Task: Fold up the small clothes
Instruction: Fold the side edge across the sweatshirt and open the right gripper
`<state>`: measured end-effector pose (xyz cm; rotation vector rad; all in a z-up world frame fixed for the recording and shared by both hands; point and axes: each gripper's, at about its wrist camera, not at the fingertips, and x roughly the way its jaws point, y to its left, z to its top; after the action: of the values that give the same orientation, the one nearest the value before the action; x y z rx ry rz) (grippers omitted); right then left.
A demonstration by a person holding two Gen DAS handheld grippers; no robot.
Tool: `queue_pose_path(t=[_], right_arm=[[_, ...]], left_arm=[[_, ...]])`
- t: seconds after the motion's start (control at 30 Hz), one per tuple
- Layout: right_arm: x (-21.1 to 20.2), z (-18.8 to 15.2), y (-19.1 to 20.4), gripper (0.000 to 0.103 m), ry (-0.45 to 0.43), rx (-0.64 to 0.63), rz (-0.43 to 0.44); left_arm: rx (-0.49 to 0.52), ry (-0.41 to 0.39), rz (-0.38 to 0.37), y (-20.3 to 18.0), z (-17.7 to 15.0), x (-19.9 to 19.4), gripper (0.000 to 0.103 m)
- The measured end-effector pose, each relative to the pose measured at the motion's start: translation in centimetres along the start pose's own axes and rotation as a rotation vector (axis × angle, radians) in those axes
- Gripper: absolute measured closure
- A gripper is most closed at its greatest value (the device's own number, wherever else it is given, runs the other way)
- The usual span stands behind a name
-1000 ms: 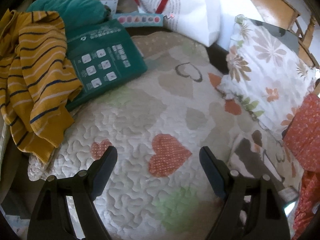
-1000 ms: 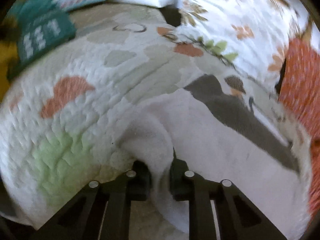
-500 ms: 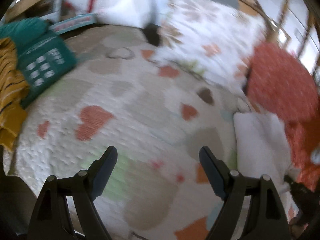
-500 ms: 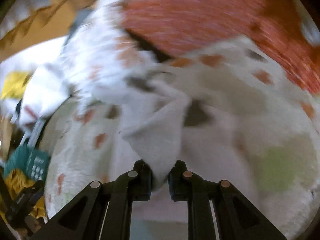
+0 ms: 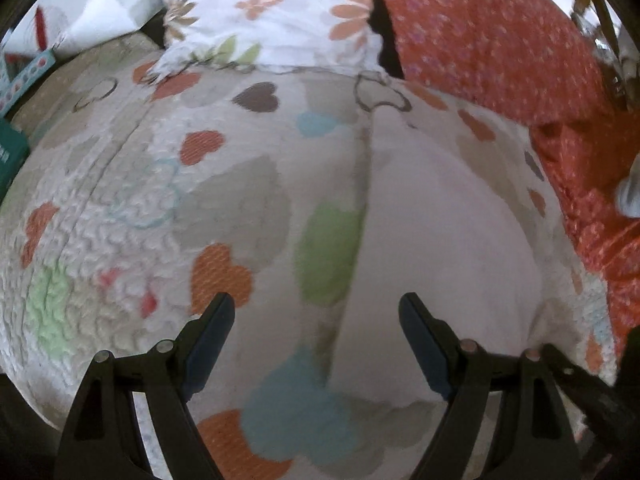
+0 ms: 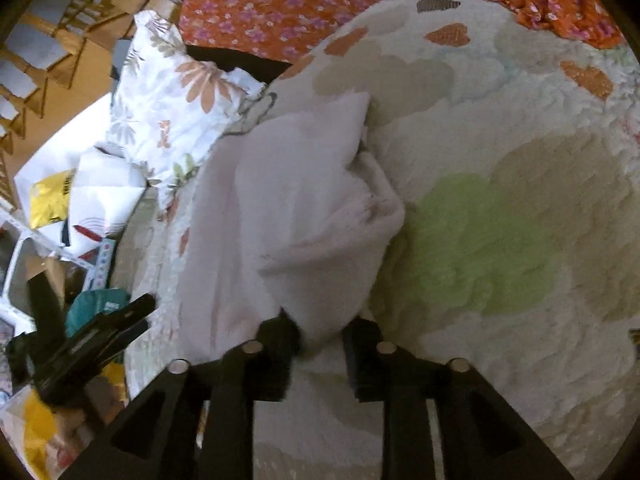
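A small white garment (image 6: 304, 208) lies bunched on the heart-patterned quilt (image 6: 500, 208). My right gripper (image 6: 318, 346) has its jaws partly apart, with the garment's near edge still between the fingertips. In the left wrist view the same garment (image 5: 436, 240) lies smooth and flat on the quilt (image 5: 160, 200). My left gripper (image 5: 316, 320) is open and empty, low over the garment's left edge. It also shows in the right wrist view (image 6: 96, 336) at the left.
A floral pillow (image 5: 272, 12) and an orange floral cloth (image 5: 500, 36) lie at the far edge of the bed. A white bag (image 5: 80, 12) and a teal box (image 5: 10, 156) sit at the left. A wooden chair (image 6: 52, 28) stands beyond the bed.
My right gripper carried the white garment across the quilt, laid it down and its jaws have spread. My left gripper swung right, from the teal box side to over the garment.
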<state>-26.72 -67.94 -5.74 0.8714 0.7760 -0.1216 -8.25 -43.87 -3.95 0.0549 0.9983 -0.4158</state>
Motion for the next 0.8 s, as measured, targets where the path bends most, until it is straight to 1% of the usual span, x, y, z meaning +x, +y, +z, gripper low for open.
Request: queue_pose_path(t=[0.07,0.13,0.2,0.23,0.3,0.33,0.37,0.43,0.47,0.5,0.53,0.57,0.67,0.7,0.73,0.77,0.8], right_arm=[[-1.4,0.7,-0.4,0.074,-0.033,-0.010,0.023],[-2.6,1.2,-0.5,0.072,-0.084,-0.032,0.003],[-2.9,1.8,-0.1,0.071,-0.109,-0.068,-0.014],[-2.9,2.1,0.0,0.071,-0.106,-0.077,-0.024],[-1.9,3.3,0.0,0.063,-0.089,-0.075,-0.039],[-1.5,4.0,-0.2,0.049,-0.087,-0.072,-0.043],[-1.1,5.0,-0.3,0.038,-0.089,-0.068,-0.046],[-0.5,6.9,-0.9,0.034,-0.094,-0.055,-0.041],[0.3,8.1,-1.2,0.033,-0.083,-0.042,-0.034],[0.9,8.9,-1.5,0.032,-0.069,-0.030,-0.029],[1.9,9.9,-1.9,0.032,-0.046,-0.016,-0.020],[3.2,10.8,-2.3,0.032,-0.022,-0.003,-0.015],[7.3,12.5,-2.8,0.032,0.054,0.006,-0.021],[8.3,12.4,-2.8,0.035,0.067,0.001,-0.024],[9.2,12.3,-2.6,0.050,0.066,-0.012,-0.007],[10.0,12.1,-2.2,0.080,0.081,-0.020,0.038],[10.6,12.1,-1.9,0.080,0.120,-0.013,0.090]], left_arm=[[0.048,-0.011,0.028,-1.4,-0.2,0.6,0.020],[0.096,-0.004,0.077,-2.5,-0.7,1.8,0.020],[0.105,0.030,0.095,-2.8,-1.1,2.9,0.020],[0.102,0.056,0.086,-2.7,-1.3,3.2,0.020],[0.082,0.050,0.042,-2.2,-1.1,2.3,0.020],[0.072,0.027,0.019,-2.0,-0.8,1.6,0.020],[0.064,0.008,0.006,-1.7,-0.5,1.1,0.020],[0.032,-0.029,-0.009,-0.8,0.9,0.6,0.018],[0.017,-0.027,-0.013,-0.6,1.4,0.9,0.012],[-0.011,-0.017,-0.022,-0.1,2.2,1.7,0.011],[-0.032,-0.005,-0.034,0.1,2.8,2.5,0.011],[-0.054,0.024,-0.054,0.4,3.5,3.9,0.011],[-0.080,0.101,-0.114,0.1,4.2,6.8,0.011],[-0.089,0.122,-0.135,-0.2,4.2,7.6,0.011],[-0.095,0.141,-0.147,-0.4,4.2,8.2,0.011],[-0.101,0.163,-0.144,-0.8,4.1,8.7,0.018],[-0.107,0.164,-0.145,-1.1,4.1,8.7,0.030]])
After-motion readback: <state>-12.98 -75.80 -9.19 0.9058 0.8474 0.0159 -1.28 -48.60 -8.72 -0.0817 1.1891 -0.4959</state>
